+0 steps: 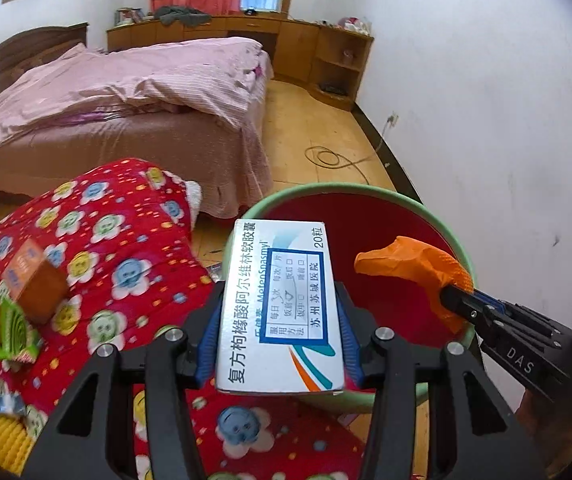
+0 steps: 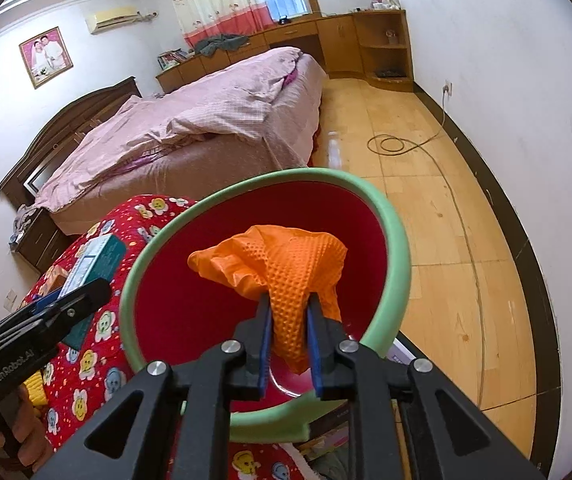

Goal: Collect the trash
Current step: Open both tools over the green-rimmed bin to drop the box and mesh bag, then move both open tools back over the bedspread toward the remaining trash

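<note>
My left gripper (image 1: 280, 292) is shut on a white and blue medicine box (image 1: 282, 320), which it holds at the near left rim of a green bin (image 1: 366, 190) with a red inside. From the right, my right gripper (image 1: 452, 298) reaches over the bin's rim. In the right wrist view its blue pads (image 2: 264, 332) pinch an orange textured glove (image 2: 286, 256), which hangs over the bin's red inside (image 2: 190, 304). The right gripper (image 2: 288, 304) is shut on the glove. The left gripper (image 2: 86, 288) with the box (image 2: 98, 256) shows at the left of that view.
A red flowered quilt (image 1: 118, 248) lies left of the bin and carries an orange box (image 1: 36, 284) and green and yellow packets (image 1: 14, 328). Behind it is a bed with pink bedding (image 1: 126, 92). A cable (image 1: 334, 158) coils on the wooden floor by the white wall.
</note>
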Available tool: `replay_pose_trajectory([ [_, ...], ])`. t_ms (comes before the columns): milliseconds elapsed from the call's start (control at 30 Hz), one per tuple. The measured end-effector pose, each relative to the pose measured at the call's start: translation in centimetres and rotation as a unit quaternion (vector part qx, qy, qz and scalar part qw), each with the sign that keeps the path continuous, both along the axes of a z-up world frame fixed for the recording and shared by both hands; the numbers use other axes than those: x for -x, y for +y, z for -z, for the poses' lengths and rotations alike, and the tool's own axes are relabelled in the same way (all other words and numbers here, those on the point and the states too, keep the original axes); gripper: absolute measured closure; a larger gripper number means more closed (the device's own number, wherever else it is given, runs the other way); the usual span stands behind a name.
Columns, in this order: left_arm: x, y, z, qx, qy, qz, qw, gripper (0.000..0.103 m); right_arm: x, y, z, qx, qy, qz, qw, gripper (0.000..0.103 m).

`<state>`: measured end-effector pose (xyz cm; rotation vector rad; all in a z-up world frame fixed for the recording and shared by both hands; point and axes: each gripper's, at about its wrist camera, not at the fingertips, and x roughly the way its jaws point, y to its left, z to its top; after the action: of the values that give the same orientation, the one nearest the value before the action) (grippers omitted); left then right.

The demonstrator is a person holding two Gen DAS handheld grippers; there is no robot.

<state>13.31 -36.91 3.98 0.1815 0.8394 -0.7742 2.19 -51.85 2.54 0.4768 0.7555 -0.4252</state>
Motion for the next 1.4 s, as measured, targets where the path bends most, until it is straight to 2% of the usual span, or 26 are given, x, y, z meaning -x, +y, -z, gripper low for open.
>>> replay_pose_trajectory([
  [133, 0.2, -1.1, 0.1, -0.009, -0.009, 0.009, 0.9999, 0.051, 0.0, -0.5, 0.4, -0.003, 0.000, 0.004, 1.000, 0.081],
  [200, 0.2, -1.3, 0.2, -0.008, -0.010, 0.010, 0.9999, 0.046, -0.1, -0.6, 0.6, -0.004, -0.002, 0.005, 1.000, 0.079],
  [267, 0.3, -1.3, 0.1, -0.006, -0.012, 0.008, 0.9999, 0.042, 0.0, -0.6, 0.5, -0.004, -0.006, 0.004, 1.000, 0.072],
  [333, 0.3, -1.2, 0.0, -0.004, -0.011, 0.006, 0.9999, 0.041, 0.2, -0.6, 0.4, -0.005, -0.012, 0.004, 1.000, 0.068],
  [567, 0.3, 0.3, -0.7, 0.008, -0.003, -0.009, 0.9999, 0.042, 1.0, -0.3, -0.4, 0.002, -0.026, 0.006, 1.000, 0.065],
  [1000, 1.0, 7.1, -2.8, 0.046, 0.028, -0.056, 0.9970, 0.042, 2.1, 3.0, -2.4, 0.000, -0.043, -0.011, 0.999, 0.053],
  [1400, 2.1, 15.1, -4.2, 0.040, 0.010, -0.124, 0.9915, 0.042, 1.5, 8.3, -3.1, -0.014, -0.049, -0.058, 0.997, 0.046],
])
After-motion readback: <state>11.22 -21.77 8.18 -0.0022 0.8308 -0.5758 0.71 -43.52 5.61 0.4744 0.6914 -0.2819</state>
